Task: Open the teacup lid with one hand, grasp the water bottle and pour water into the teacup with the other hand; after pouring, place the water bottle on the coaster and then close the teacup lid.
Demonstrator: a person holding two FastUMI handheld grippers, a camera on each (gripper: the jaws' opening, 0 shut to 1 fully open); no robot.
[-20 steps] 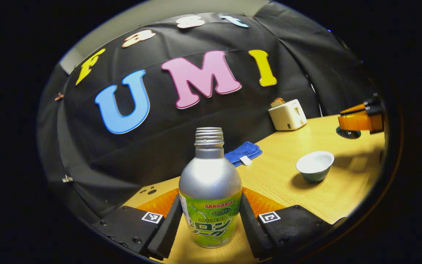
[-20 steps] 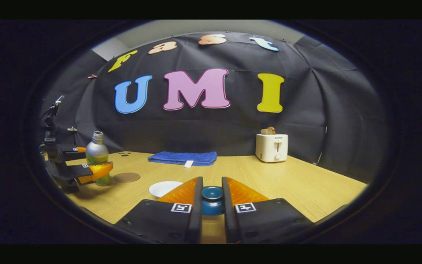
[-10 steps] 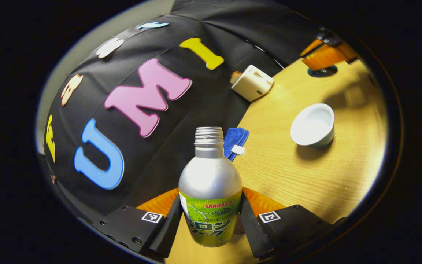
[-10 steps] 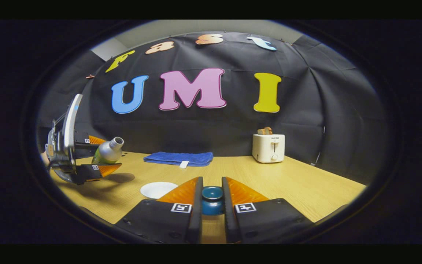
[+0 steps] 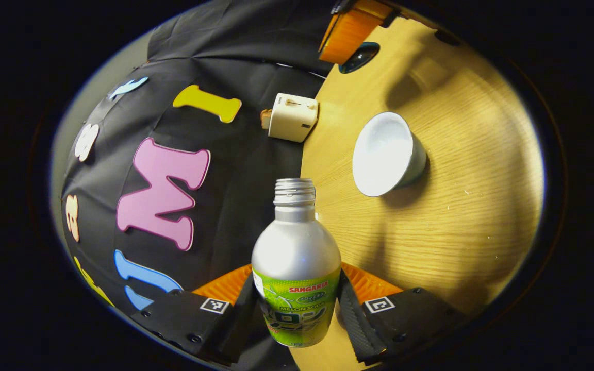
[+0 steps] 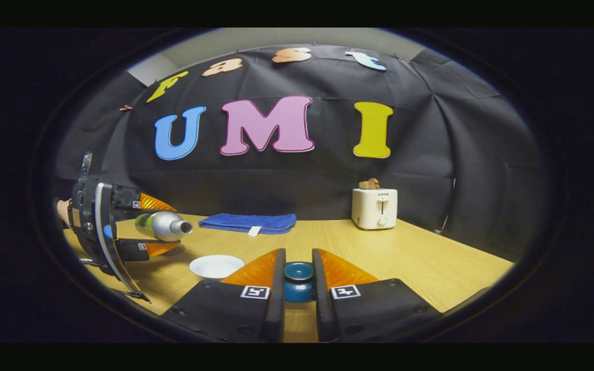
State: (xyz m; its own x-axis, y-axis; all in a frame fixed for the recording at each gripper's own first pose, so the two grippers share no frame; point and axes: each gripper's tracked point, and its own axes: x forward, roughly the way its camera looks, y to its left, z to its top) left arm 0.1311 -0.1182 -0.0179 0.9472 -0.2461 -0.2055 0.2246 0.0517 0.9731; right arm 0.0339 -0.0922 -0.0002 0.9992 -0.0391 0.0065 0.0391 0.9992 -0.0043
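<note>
My left gripper is shut on a silver water bottle with a green label and no cap. In the right gripper view the bottle lies almost level in the left gripper, its mouth pointing right, above and left of the teacup. The uncovered teacup, white inside, stands on the wooden table. My right gripper is shut on the teal lid, held just above the table. That gripper and the lid appear beyond the cup.
A white toaster stands at the back right against the wall; it is also in the left gripper view. A folded blue cloth lies at the back middle. The table's right half is bare wood.
The left gripper has tipped the bottle from upright to almost level, mouth swinging toward the teacup. The right gripper has kept still with the lid.
</note>
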